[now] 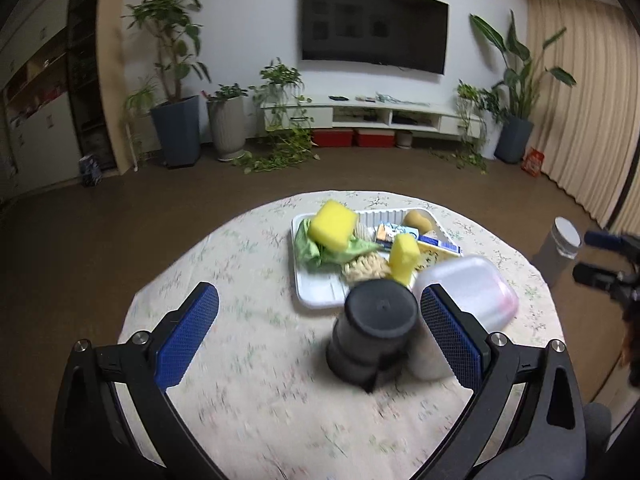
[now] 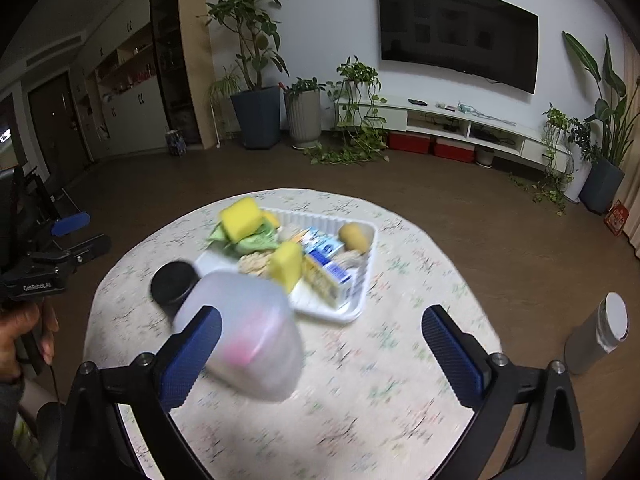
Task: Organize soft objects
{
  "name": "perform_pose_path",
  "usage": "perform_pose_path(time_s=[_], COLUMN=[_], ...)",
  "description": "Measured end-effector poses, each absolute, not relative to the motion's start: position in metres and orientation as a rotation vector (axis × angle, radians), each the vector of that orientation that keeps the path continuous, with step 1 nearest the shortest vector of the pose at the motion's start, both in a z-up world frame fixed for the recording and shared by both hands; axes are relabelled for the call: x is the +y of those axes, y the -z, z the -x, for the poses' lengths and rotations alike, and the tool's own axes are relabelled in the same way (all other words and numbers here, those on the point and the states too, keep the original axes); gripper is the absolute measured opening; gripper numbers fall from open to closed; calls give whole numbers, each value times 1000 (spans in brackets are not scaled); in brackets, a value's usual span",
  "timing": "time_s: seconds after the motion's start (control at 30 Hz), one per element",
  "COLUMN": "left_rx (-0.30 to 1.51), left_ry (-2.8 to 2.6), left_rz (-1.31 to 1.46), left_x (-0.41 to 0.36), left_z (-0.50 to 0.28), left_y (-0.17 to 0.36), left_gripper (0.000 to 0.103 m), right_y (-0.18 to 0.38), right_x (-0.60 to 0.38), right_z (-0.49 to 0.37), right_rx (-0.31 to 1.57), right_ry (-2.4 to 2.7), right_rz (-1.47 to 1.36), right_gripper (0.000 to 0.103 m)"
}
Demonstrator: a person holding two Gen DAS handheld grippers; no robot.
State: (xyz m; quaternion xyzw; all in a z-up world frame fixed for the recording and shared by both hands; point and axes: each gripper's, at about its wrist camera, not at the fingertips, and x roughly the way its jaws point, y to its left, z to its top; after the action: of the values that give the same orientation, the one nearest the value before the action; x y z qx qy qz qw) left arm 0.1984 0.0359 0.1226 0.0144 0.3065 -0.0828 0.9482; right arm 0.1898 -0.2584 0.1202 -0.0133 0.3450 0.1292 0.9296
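Both pairs of blue, cross-hatched fingers stand spread wide with nothing gripped: the left gripper [image 1: 320,332] hangs over the near part of the counter [image 1: 248,400], and the right gripper [image 2: 322,350] does the same further to the right. In the left wrist view a black cup [image 1: 374,330] lies tipped between the left fingers, just beside the right-hand one; whether it touches that pad cannot be told through the blur. In the right wrist view a frosted plastic container [image 2: 244,332], translucent with something pink showing through, sits just past the left-hand finger, apparently overlapping its tip. Both vessels look hard and smooth, so I judge them likely bins rather than things to sort. The soft things lie straight ahead of both grippers, beyond the two vessels, heaped in a white ribbed tray [image 1: 320,296] near the counter's middle: a large yellow sponge [image 1: 334,226] perched on a crumpled green cloth [image 1: 316,248], a smaller yellow sponge block [image 1: 404,258] standing upright on its end by a pale scouring pad [image 1: 366,268], plus flat printed packets and a rounded tan piece at the far rim. The tray's long axis runs away from the fingers, slanting right. The upright sponge block lies nearest, roughly equally placed for either hand; spongy foam should yield easily under a gentle squeeze.
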Motion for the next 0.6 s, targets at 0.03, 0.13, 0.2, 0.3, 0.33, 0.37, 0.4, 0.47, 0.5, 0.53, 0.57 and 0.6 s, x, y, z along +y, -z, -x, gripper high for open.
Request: perform_pose_path(time_s=[0.03,0.13,0.2,0.3,0.33,0.37,0.4,0.47,0.5,0.53,0.57,0.6], left_rx=[619,610,615,616,609,605,605,606,604,603,603,602], left_ry=[155,134,130,113,104,95,88,73,67,57,51,53], left_rz=[-19,15,30,34,31,30,28,20,19,16,14,17], left_x=[36,35,31,24,22,19,16,8,6,3,0,-2], left_z=[-190,-165,-149,-128,-122,-116,-111,-102,-99,-95,-93,-90], left_y=[-120,-110,-101,-92,-91,-89,-88,-87,-86,-86,-86,-85], left_gripper=[103,103,103,103,103,103,103,103,103,103,103,103], right_y=[-116,-106,-97,-82,-78,-75,-72,-67,-68,-70,-73,-75], right_x=[-255,-247,-243,-234,-232,-229,-227,-223,-221,-220,-218,-217], right_z=[-179,-150,-129,-99,-89,-81,-76,-62,-59,-55,-52,-50], right_rx=[699,657,618,565,548,532,521,501,491,480,471,464], right_ry=[-262,-224,-191,-132,-109,-98,-93,-81,-77,-74,-74,-79], right_rz=[20,-15,-47,-56,-48,-43,-43,-35,-24,-12,-6,-7], right_gripper=[103,103,103,103,103,103,103,103,103,103,103,103])
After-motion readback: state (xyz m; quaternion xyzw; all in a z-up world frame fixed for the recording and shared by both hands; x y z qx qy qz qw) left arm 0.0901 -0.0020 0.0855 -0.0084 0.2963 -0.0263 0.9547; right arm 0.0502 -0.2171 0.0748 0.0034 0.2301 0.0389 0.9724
